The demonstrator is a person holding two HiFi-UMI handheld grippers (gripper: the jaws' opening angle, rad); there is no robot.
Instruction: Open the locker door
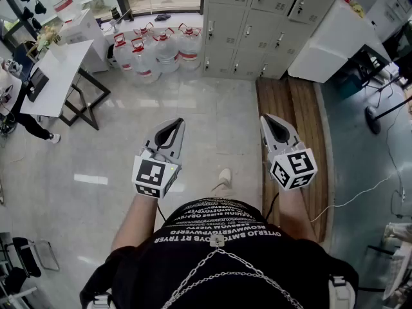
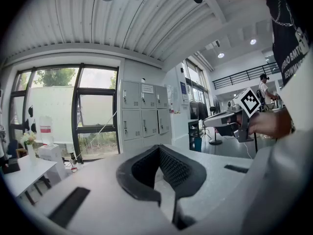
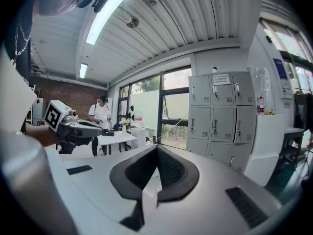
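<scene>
I held my left gripper [image 1: 174, 126] and right gripper [image 1: 270, 122] out ahead, both with jaws together on nothing, lockers [image 1: 257, 18] well apart across the floor, doors closed, water jugs [image 1: 158, 51] just beside them

Pale tiled floor [image 1: 212, 114]: water jugs [image 1: 166, 51] (red handles) clustered beside lockers [image 1: 257, 18], 1 white table [image 1: 61, 69] left.

Right claw [image 3: 157, 149] closed and empty, grey lockers [image 3: 215, 115] well ahead
</scene>
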